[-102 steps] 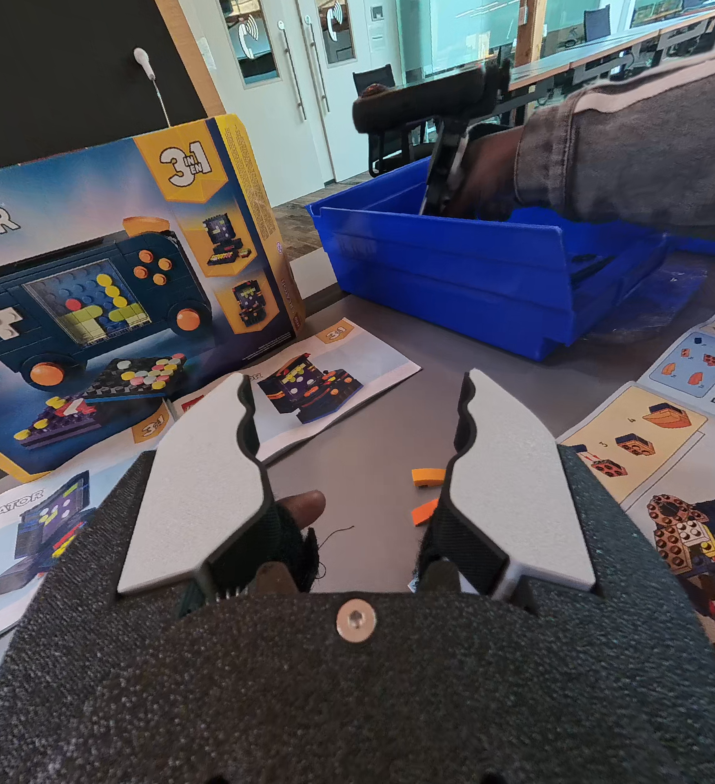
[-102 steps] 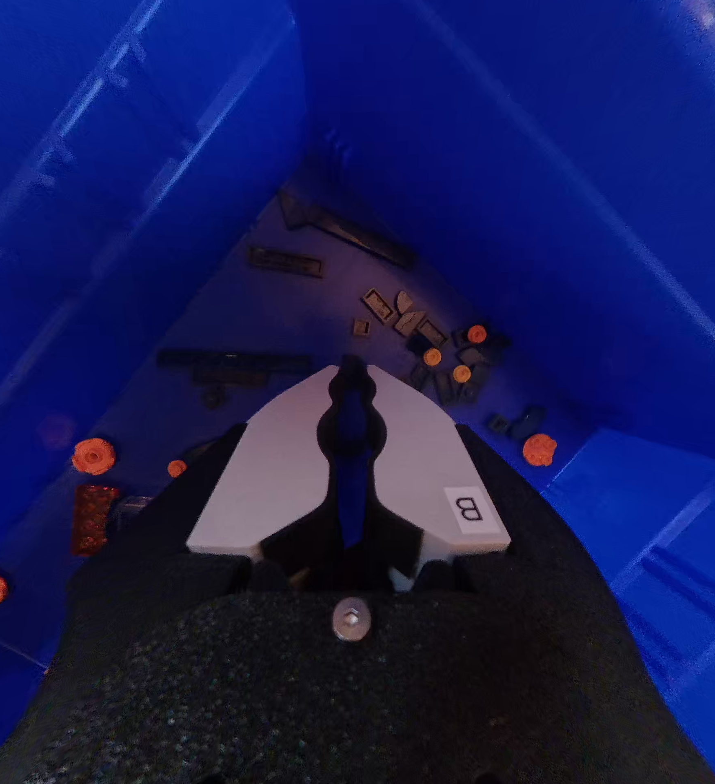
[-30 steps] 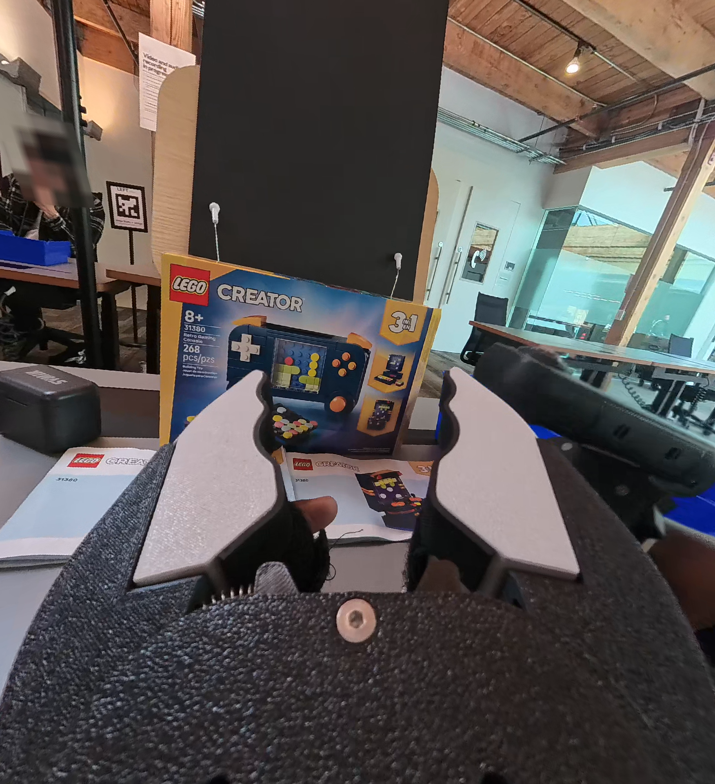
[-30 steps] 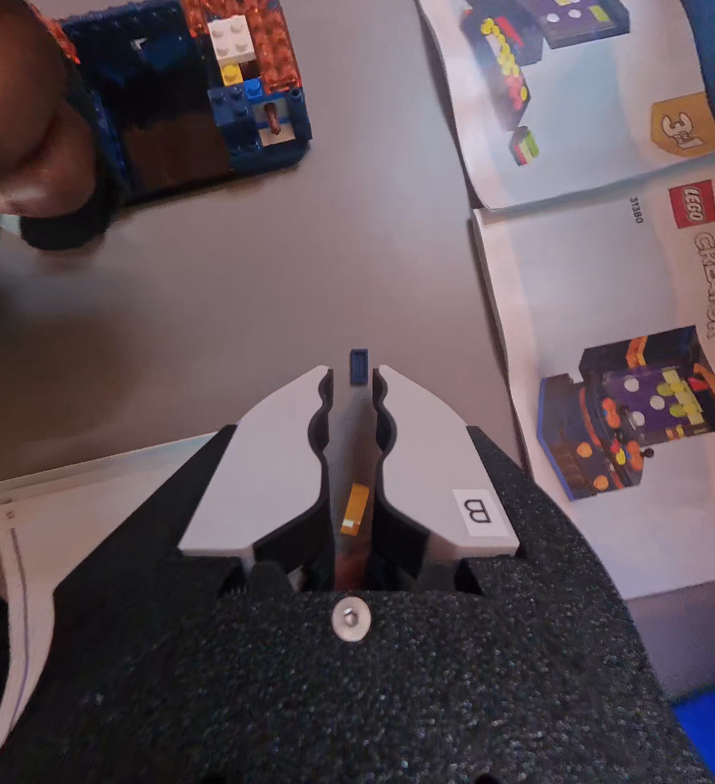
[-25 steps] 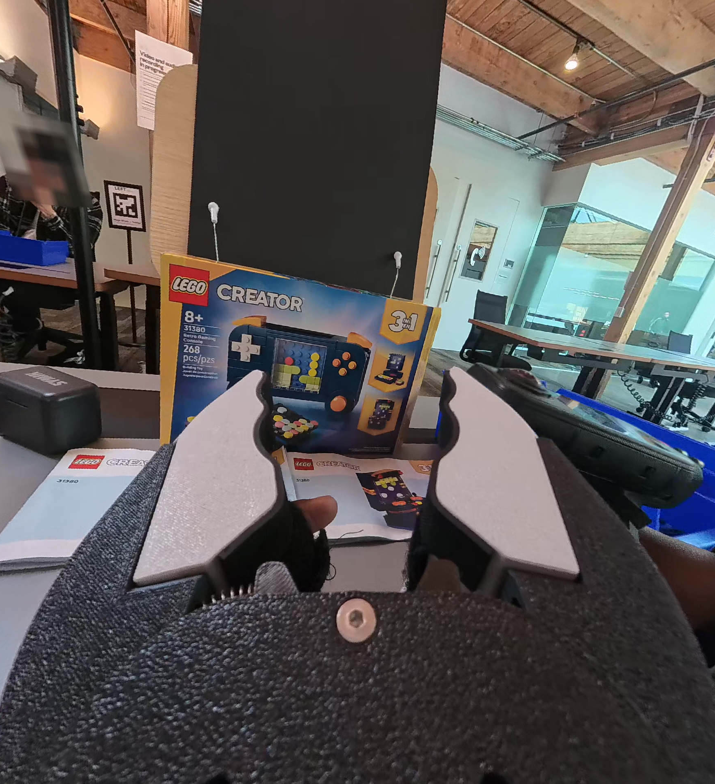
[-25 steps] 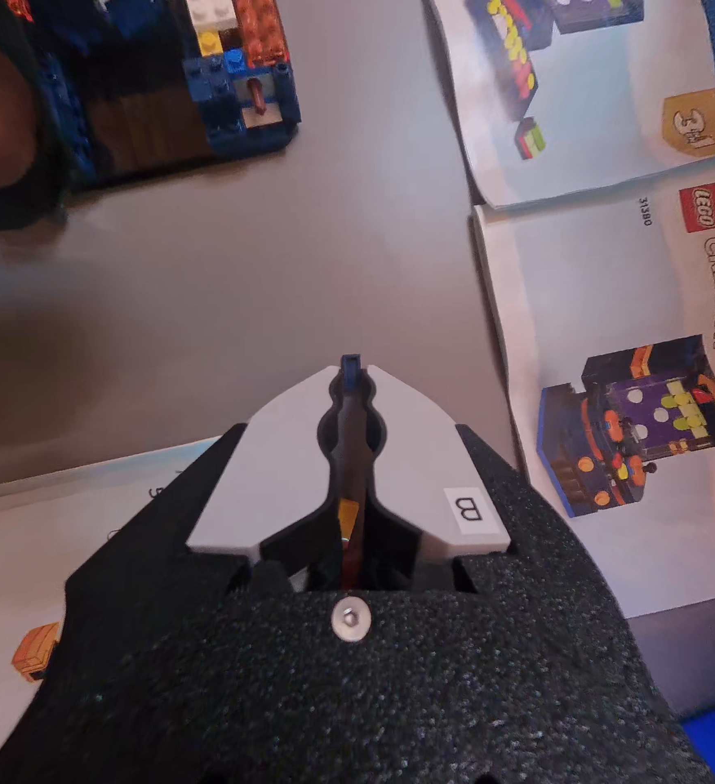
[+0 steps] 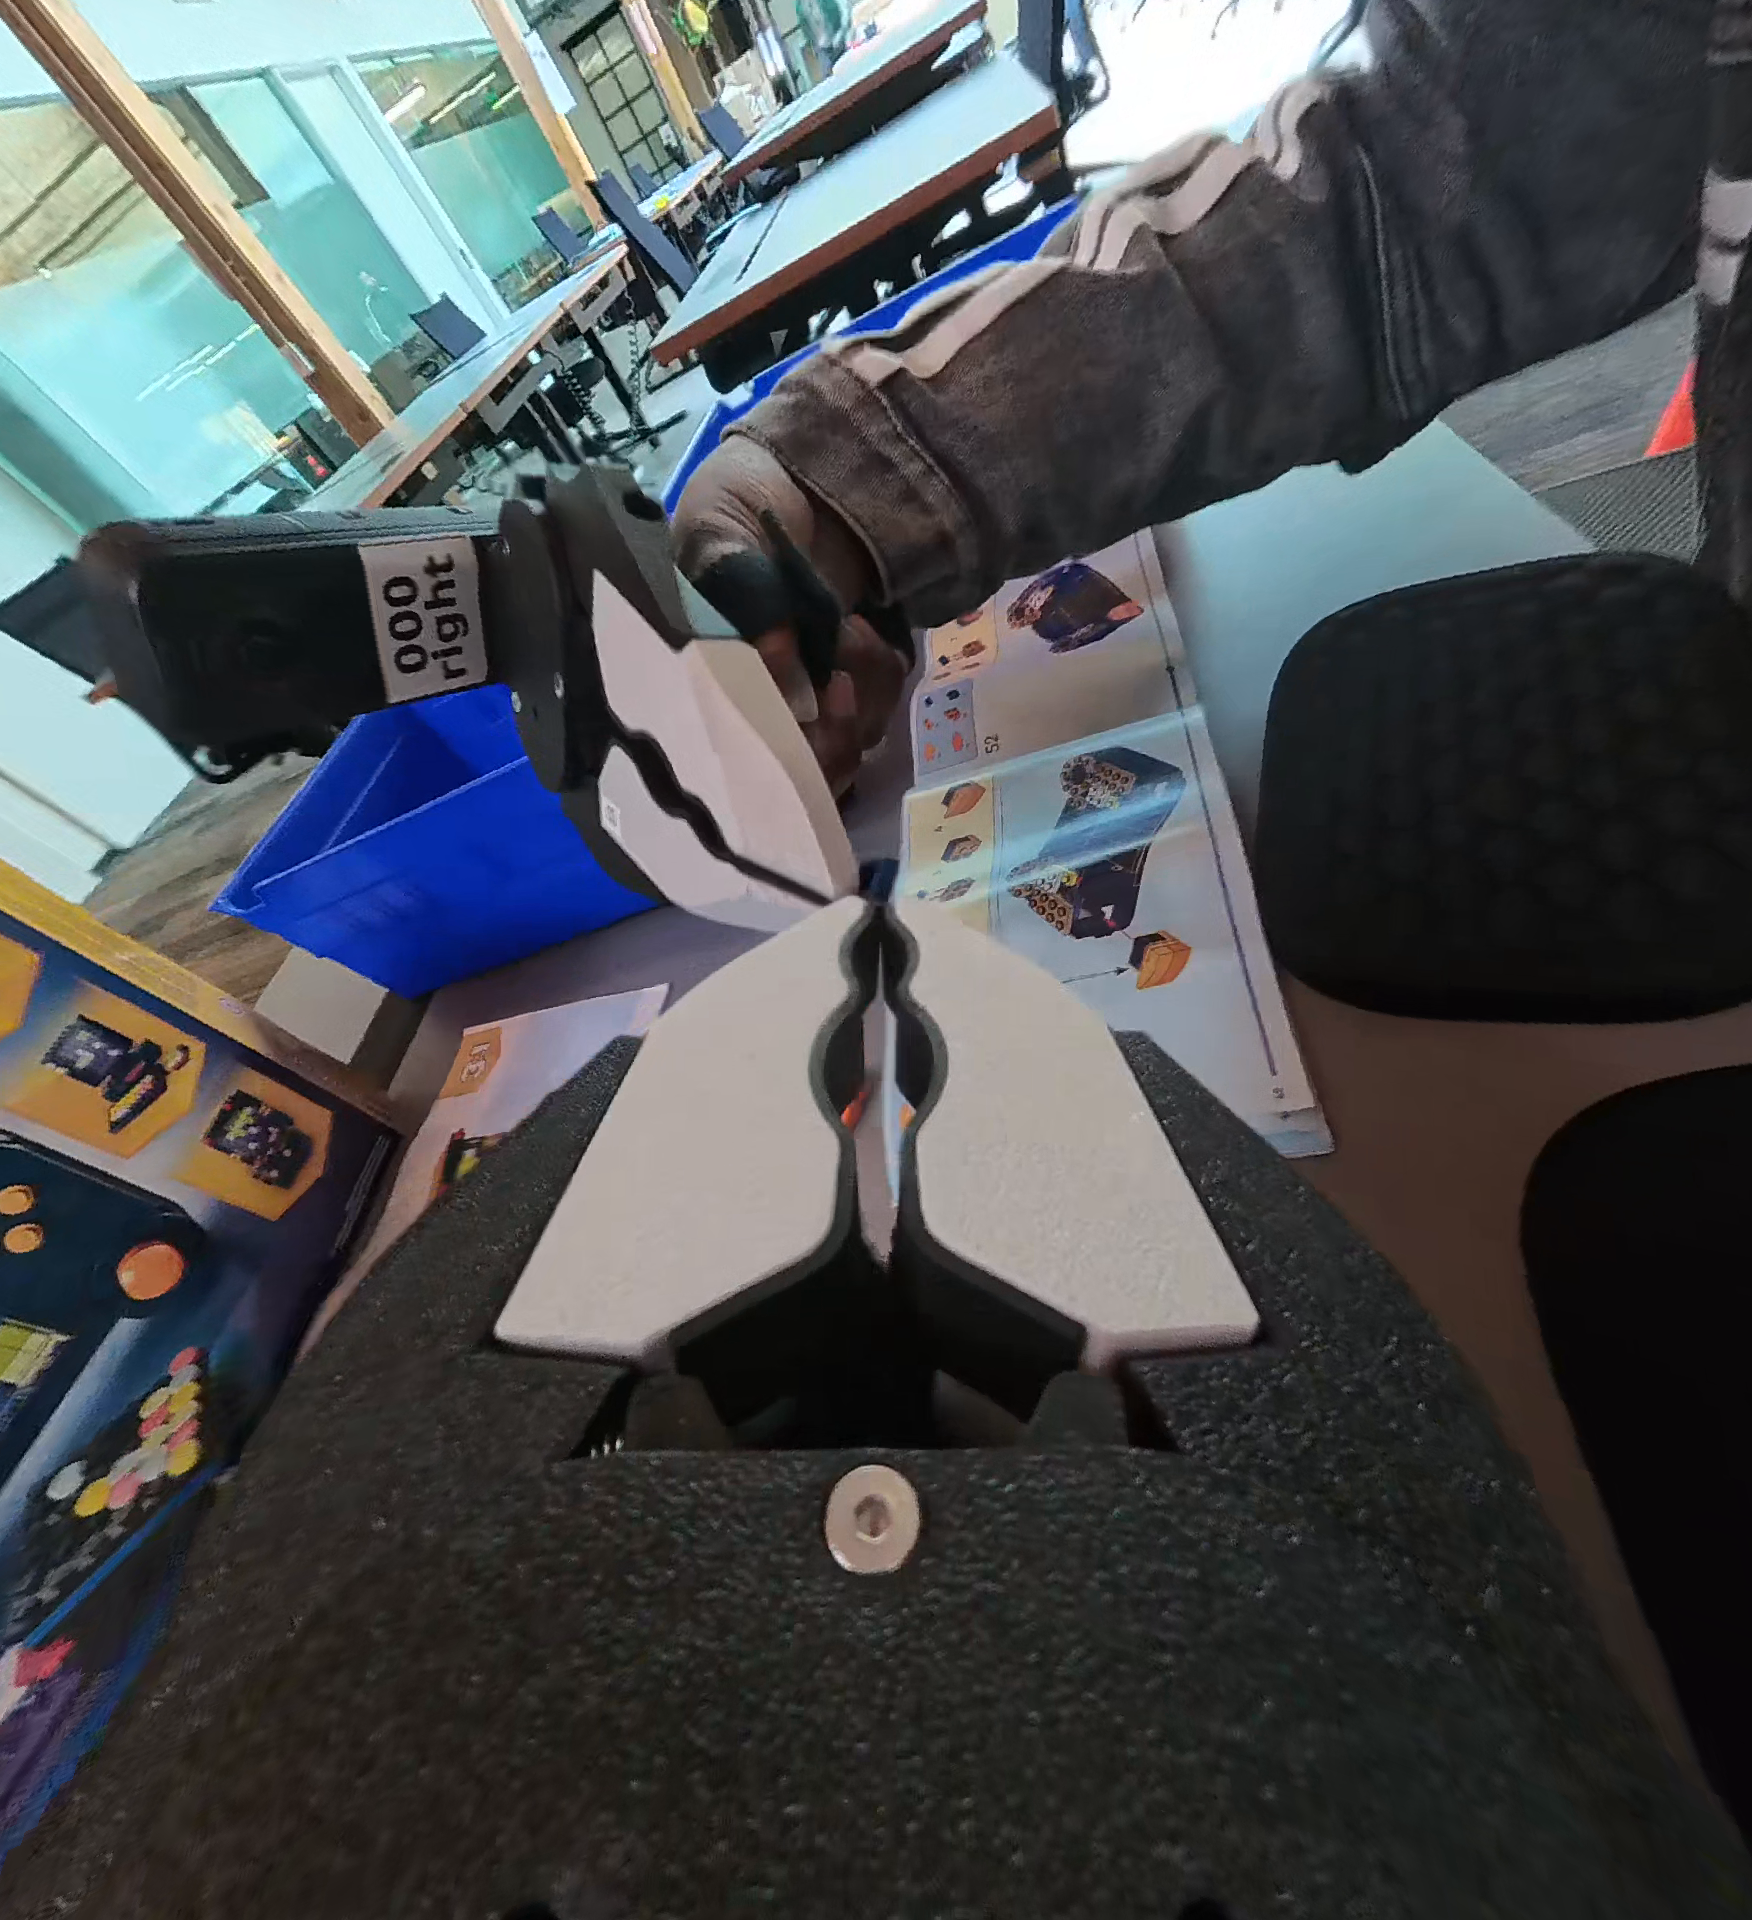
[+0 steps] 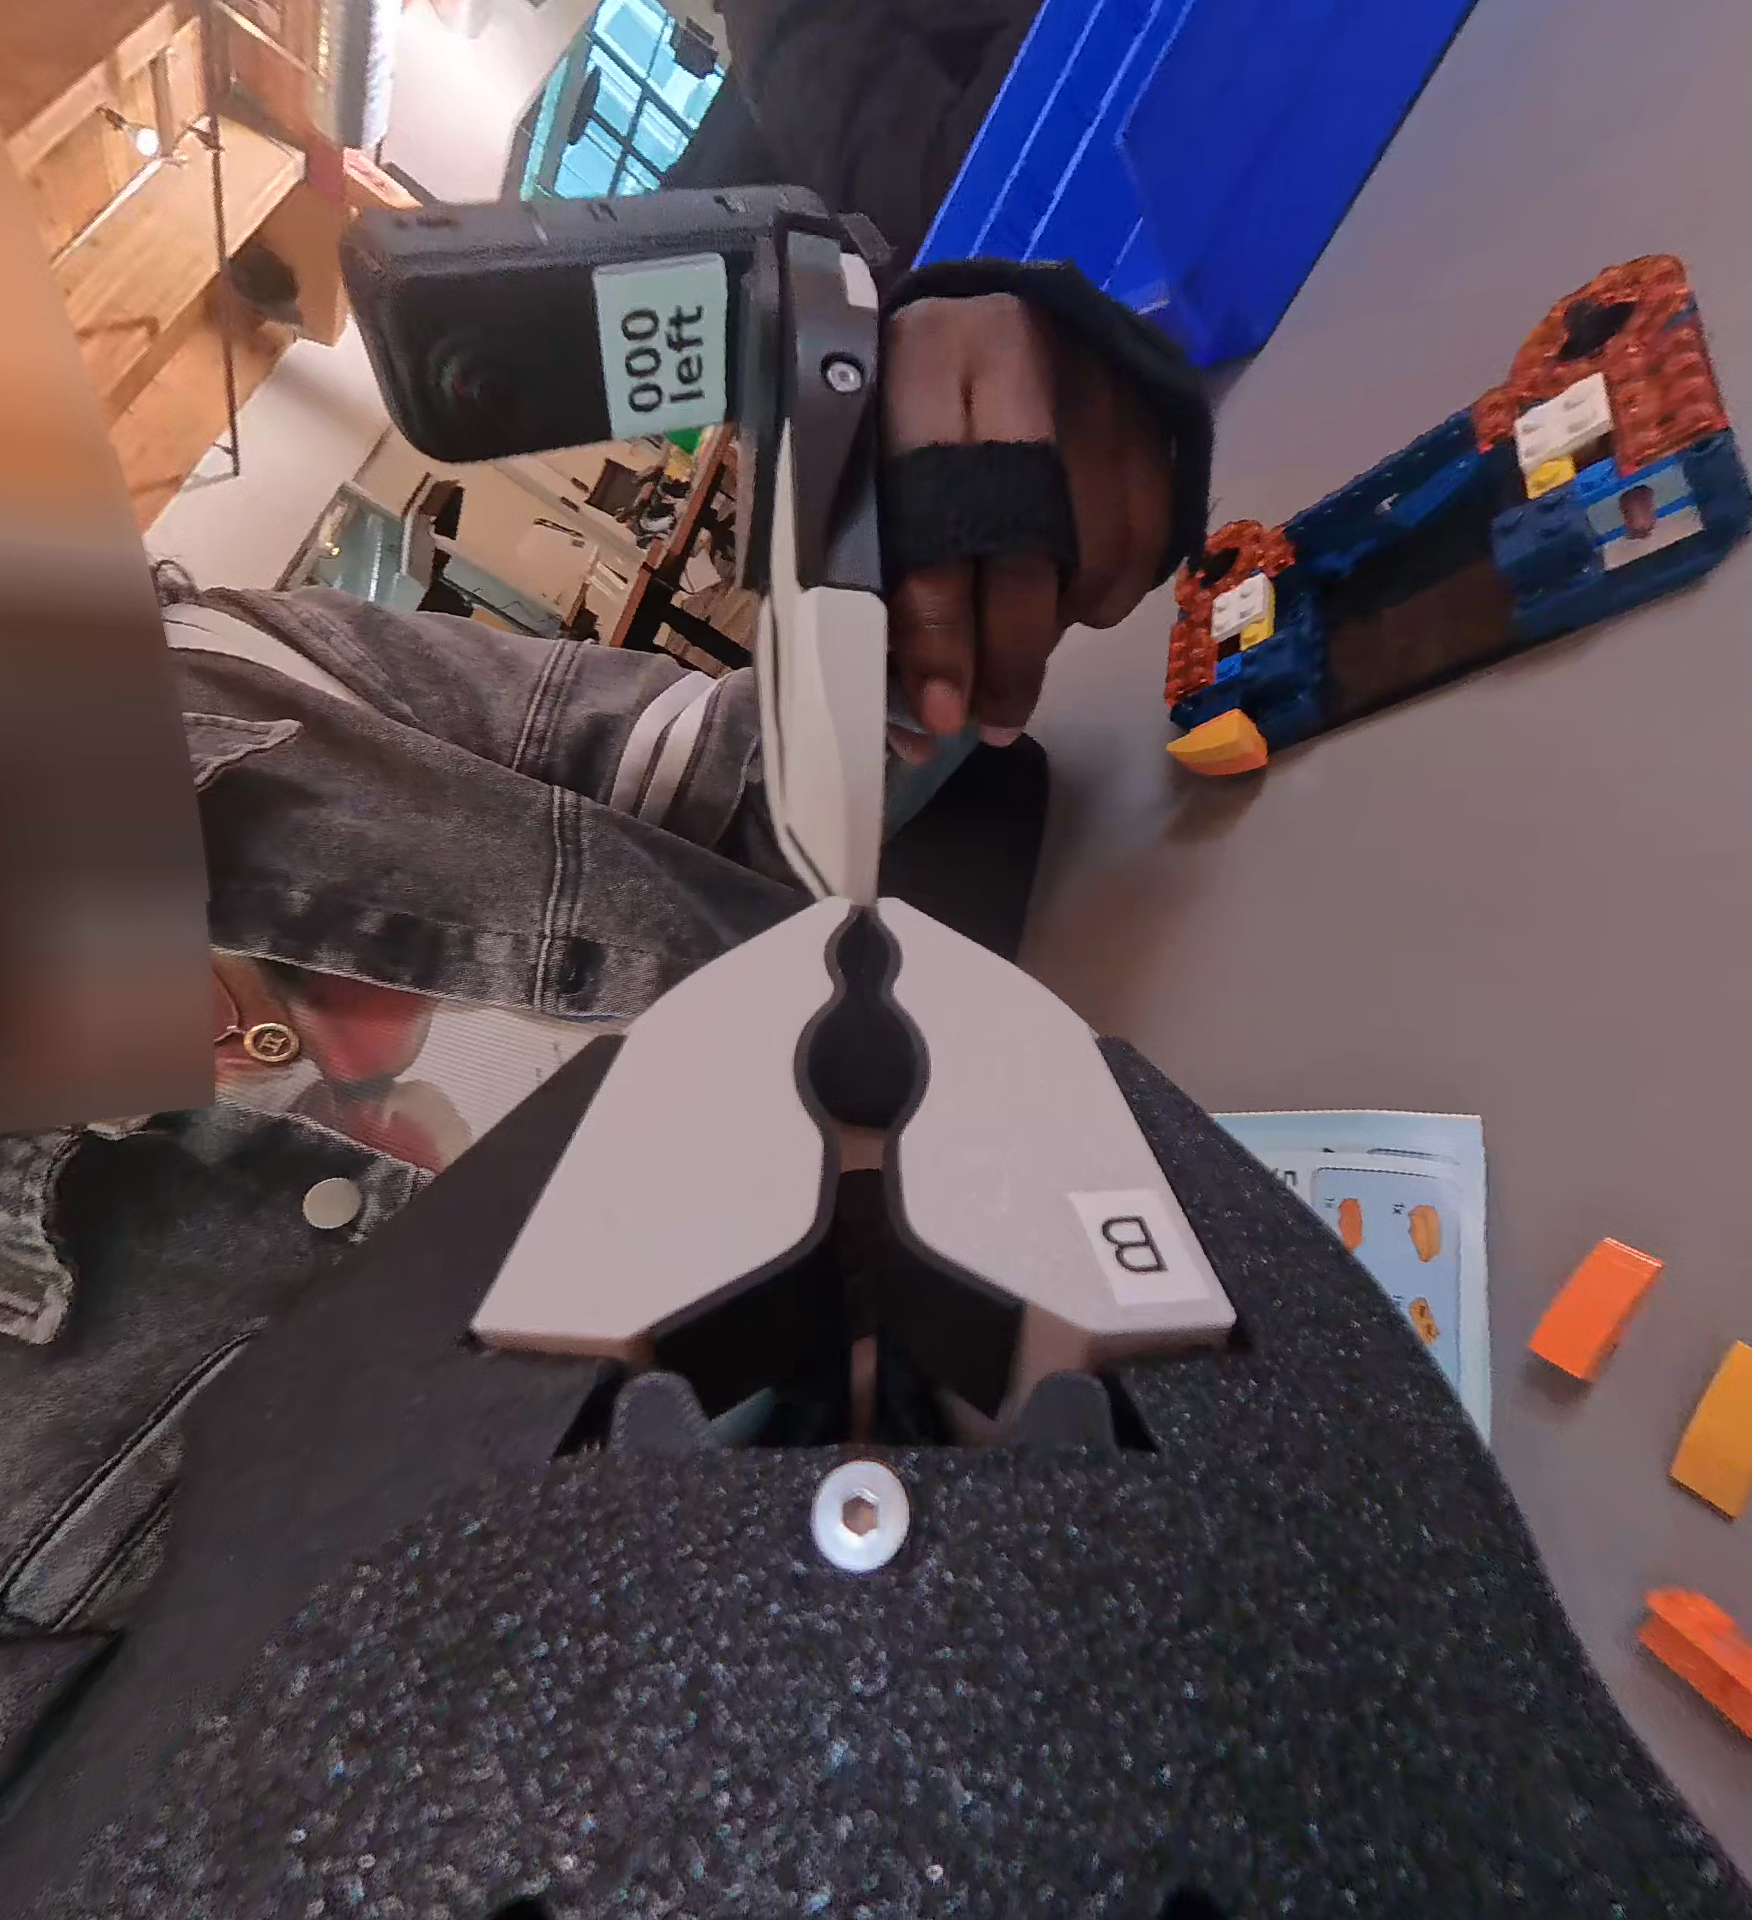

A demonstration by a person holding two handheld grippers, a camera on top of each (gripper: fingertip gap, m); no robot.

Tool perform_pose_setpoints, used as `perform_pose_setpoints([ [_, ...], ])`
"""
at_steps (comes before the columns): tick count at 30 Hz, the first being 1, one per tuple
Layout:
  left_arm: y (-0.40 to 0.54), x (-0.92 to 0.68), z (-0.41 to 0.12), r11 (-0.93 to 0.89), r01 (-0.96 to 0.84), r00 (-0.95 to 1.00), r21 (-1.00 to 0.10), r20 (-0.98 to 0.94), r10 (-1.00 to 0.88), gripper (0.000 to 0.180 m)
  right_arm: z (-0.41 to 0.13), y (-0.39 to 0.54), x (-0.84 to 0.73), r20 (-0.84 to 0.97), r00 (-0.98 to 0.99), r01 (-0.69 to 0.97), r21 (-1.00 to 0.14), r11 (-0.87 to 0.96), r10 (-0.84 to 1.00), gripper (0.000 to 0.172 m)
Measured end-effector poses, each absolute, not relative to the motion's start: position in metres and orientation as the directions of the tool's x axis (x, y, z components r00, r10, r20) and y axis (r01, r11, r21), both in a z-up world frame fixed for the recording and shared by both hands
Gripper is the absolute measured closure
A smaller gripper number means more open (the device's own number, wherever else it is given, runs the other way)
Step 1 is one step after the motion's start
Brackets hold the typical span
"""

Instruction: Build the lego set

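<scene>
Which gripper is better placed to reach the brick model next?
Right, probably. The right gripper sees the brick model ahead on the table; the left gripper points the other way and its view lacks the model. Both jaws are shut, tip to tip.

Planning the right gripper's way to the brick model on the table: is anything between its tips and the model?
Only the left gripper, tip to tip with the right gripper; its hand sits beside the line to the brick model.
</scene>
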State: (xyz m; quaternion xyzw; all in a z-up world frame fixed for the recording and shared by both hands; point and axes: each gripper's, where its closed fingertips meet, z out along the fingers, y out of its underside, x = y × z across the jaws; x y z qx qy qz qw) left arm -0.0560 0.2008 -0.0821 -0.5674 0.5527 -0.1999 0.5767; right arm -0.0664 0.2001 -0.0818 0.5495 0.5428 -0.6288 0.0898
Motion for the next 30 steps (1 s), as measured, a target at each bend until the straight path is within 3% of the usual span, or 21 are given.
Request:
perform_pose_setpoints([
  [6,0.206,-0.062,-0.086,0.213,-0.368,0.334,-0.905,-0.343,-0.878,0.180,-0.093,0.211,-0.075,-0.796,-0.339,0.690,-0.573,-0.442,0.502,0.172],
  [8,0.212,-0.068,-0.091,0.201,-0.417,0.363,-0.886,-0.365,-0.857,0.177,-0.106,0.219,-0.076,-0.754,-0.299,0.689,-0.594,-0.414,0.584,0.172],
  [10,0.225,-0.078,-0.091,0.184,-0.443,0.442,-0.877,-0.392,-0.807,0.176,-0.119,0.228,-0.074,-0.637,-0.286,0.676,-0.664,-0.321,0.716,0.172],
  [13,0.249,-0.100,-0.087,0.121,-0.449,0.592,-0.885,-0.397,-0.702,0.173,-0.139,0.225,-0.066,-0.441,-0.289,0.669,-0.728,-0.151,0.849,0.159],
  [19,0.259,-0.108,-0.086,0.099,-0.429,0.654,-0.898,-0.384,-0.651,0.172,-0.183,0.198,-0.046,-0.098,-0.361,0.693,-0.694,0.196,0.928,0.150],
  [26,0.258,-0.104,-0.085,0.111,-0.424,0.643,-0.899,-0.385,-0.661,0.171,-0.188,0.198,-0.046,-0.040,-0.421,0.697,-0.653,0.296,0.906,0.149],
  [30,0.260,-0.107,-0.077,0.127,-0.407,0.673,-0.905,-0.391,-0.627,0.171,-0.192,0.202,-0.053,-0.061,-0.349,0.769,-0.589,0.249,0.935,0.149],
])
